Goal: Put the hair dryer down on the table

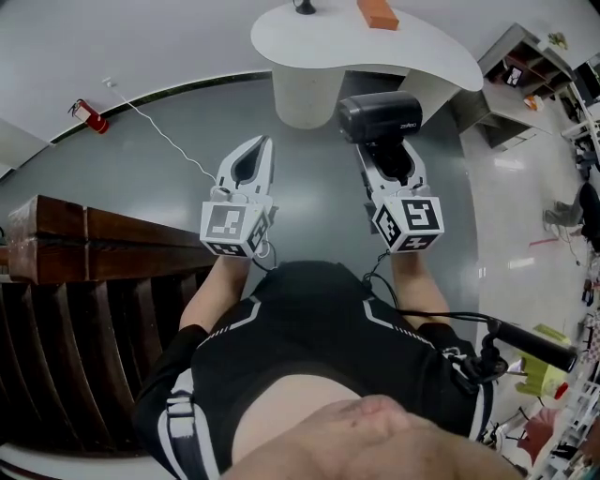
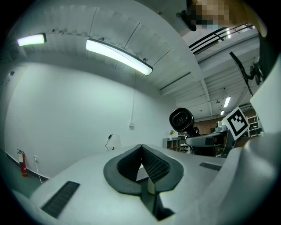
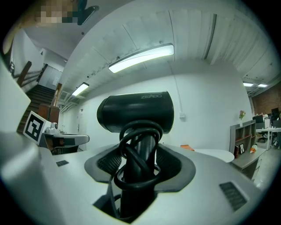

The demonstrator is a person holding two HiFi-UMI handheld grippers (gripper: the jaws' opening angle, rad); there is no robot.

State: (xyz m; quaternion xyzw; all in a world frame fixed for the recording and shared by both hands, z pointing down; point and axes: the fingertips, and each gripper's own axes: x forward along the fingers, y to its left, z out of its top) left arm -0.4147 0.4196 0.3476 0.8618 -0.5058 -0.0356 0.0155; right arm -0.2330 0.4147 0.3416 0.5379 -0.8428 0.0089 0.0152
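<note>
Right gripper [image 3: 139, 161] pinches black plastic hair dryer [image 3: 136, 112] by cord-wrapped handle [image 3: 137, 178], upright for carry; white curved table [image 1: 375, 49] ahead, twelve o'clock.

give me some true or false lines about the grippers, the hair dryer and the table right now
1. The right gripper holds the hair dryer by its handle. True.
2. The hair dryer already lies on the table. False: it is up in the air, short of the table.
3. The left gripper carries something. False: its jaws are shut with nothing between them.
4. An orange block lies on the table. True.
5. The cord hangs straight down to the floor. False: it is looped round the handle.
</note>
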